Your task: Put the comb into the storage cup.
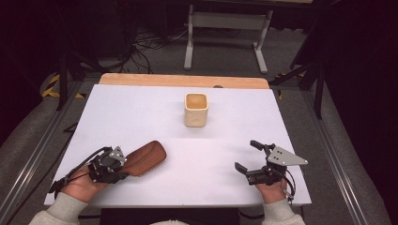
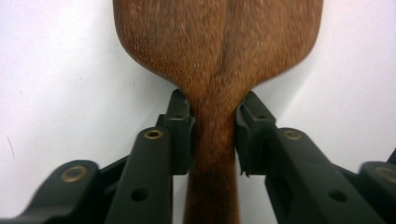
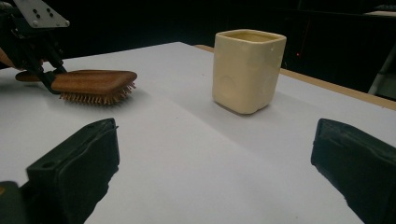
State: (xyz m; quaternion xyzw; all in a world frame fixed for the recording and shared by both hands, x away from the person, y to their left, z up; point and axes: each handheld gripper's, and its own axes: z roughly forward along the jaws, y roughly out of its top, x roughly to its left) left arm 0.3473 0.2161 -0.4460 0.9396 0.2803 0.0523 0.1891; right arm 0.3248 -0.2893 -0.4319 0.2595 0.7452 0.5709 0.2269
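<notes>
A brown wooden hairbrush [image 1: 148, 157] lies bristles down near the table's front left. My left gripper [image 1: 123, 168] is shut on its narrow handle. In the left gripper view the jaws press both sides of the handle below the broad brush back [image 2: 219, 42], with my left gripper [image 2: 214, 126] at the neck. The right gripper view shows the brush [image 3: 91, 81] low over the table; whether the bristles touch it I cannot tell. My right gripper [image 1: 246, 155] stands open and empty at the front right. A cream square cup [image 1: 195, 110] stands upright at the middle back, ahead of my right gripper [image 3: 217, 130].
The white table top [image 1: 141, 117] has a wooden strip [image 1: 183, 80] along its far edge. Beyond it a white metal frame [image 1: 225, 21] and cables [image 1: 145, 47] sit on the floor. Metal rails [image 1: 42, 140] run along both table sides.
</notes>
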